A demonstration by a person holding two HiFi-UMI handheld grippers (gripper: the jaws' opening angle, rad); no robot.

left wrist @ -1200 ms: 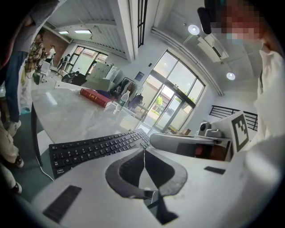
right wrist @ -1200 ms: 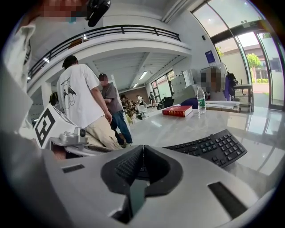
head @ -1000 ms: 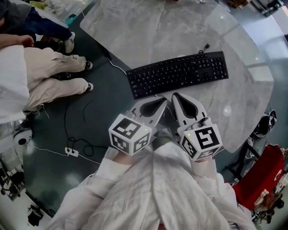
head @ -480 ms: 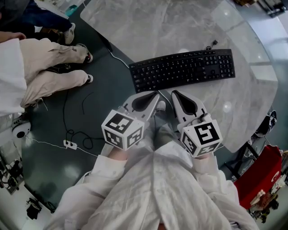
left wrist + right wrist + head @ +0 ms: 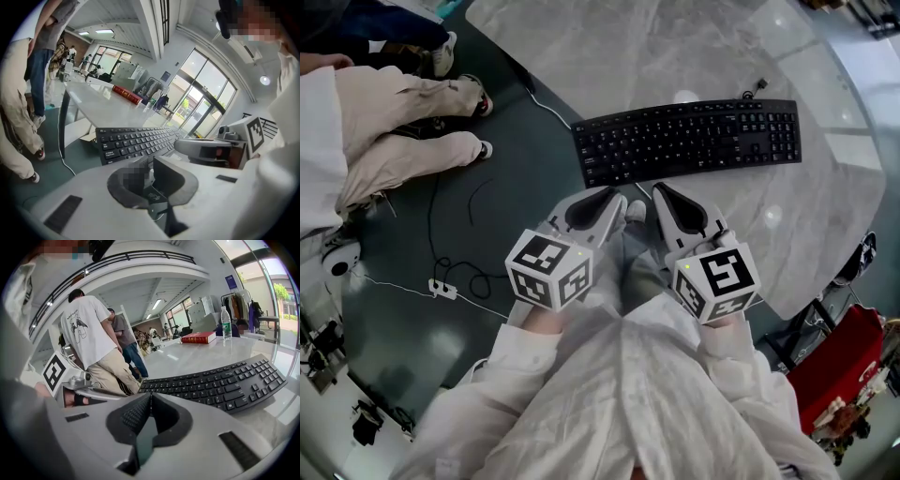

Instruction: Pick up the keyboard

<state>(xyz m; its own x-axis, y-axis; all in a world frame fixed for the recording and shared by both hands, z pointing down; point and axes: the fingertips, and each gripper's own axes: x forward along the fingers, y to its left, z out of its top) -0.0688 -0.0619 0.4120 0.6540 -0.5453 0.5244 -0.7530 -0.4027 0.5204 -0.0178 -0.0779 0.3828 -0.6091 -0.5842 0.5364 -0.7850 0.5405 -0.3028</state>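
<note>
2 closed, empty grippers near the keyboard.

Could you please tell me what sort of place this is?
Probably an open office or lab hall: a large marble-look table bearing a keyboard, tall glass doors, and people standing nearby.

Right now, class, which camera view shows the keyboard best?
The head view: the keyboard is seen whole from above. The right gripper view shows most of it at a low slant. The left gripper view shows its left part only; the right gripper hides the rest.
</note>
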